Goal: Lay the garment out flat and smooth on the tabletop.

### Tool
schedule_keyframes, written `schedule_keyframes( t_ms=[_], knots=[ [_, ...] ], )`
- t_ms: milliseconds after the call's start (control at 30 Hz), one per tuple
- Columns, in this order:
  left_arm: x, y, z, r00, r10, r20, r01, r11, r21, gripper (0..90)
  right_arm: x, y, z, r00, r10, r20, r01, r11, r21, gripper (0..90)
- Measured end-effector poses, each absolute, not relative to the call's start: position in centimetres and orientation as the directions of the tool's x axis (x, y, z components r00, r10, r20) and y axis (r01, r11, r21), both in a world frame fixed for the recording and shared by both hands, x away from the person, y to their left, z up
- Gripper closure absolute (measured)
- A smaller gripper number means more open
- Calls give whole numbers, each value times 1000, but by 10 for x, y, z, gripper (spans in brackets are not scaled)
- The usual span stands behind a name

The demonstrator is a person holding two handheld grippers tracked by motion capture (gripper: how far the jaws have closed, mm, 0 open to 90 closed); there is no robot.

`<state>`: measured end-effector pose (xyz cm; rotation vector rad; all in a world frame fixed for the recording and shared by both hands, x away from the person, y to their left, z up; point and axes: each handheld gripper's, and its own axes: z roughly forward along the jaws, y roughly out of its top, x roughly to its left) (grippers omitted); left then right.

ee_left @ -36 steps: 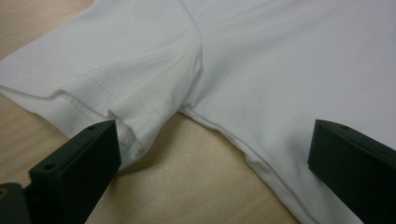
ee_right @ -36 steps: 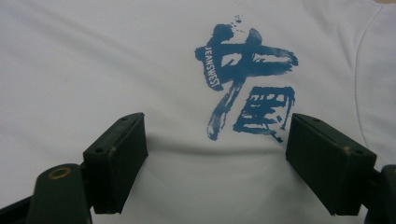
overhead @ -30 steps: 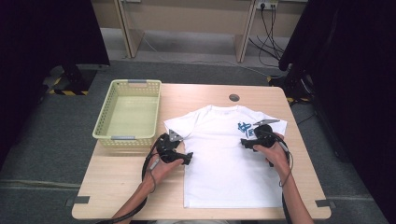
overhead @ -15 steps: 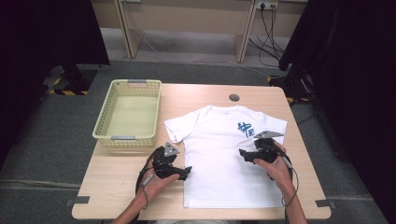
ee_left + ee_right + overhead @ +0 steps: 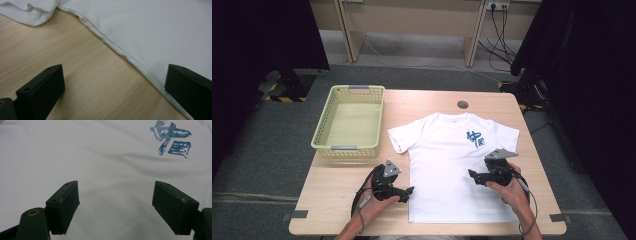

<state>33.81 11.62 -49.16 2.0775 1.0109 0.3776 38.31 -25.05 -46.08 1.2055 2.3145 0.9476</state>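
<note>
Two grippers are seen in the high view over a wooden table, on which a white T-shirt is spread flat, collar away from the person, with a blue print on its chest. The left gripper is held just beside the shirt's left side edge, low on the table; the right gripper is held over the shirt's right half. A yellow basket is set on the table's left part, apart from the shirt.

From the left gripper view, the jaws are seen spread wide, with the shirt's hemmed side seam running between them over bare wood.

From the right gripper view, the jaws are likewise spread wide over smooth white cloth, below the blue print.
</note>
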Motion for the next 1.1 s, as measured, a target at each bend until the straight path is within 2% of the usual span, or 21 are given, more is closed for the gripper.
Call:
schedule_keyframes(
  t_ms=[200, 700, 1100],
  knots=[
    [327, 129, -493, 630, 777, -12, 530, -419, 737, 5, 372, -257, -468, -562, 827, -3, 594, 406, 694, 216],
    [318, 135, -493, 633, 775, -8, 528, -423, 737, 0, 341, -263, -469, -549, 836, -25, 580, 402, 708, 219],
    [311, 136, -494, 638, 770, -10, 526, -426, 736, 0, 321, -268, -469, -543, 840, 5, 575, 367, 732, 224]
  ],
)
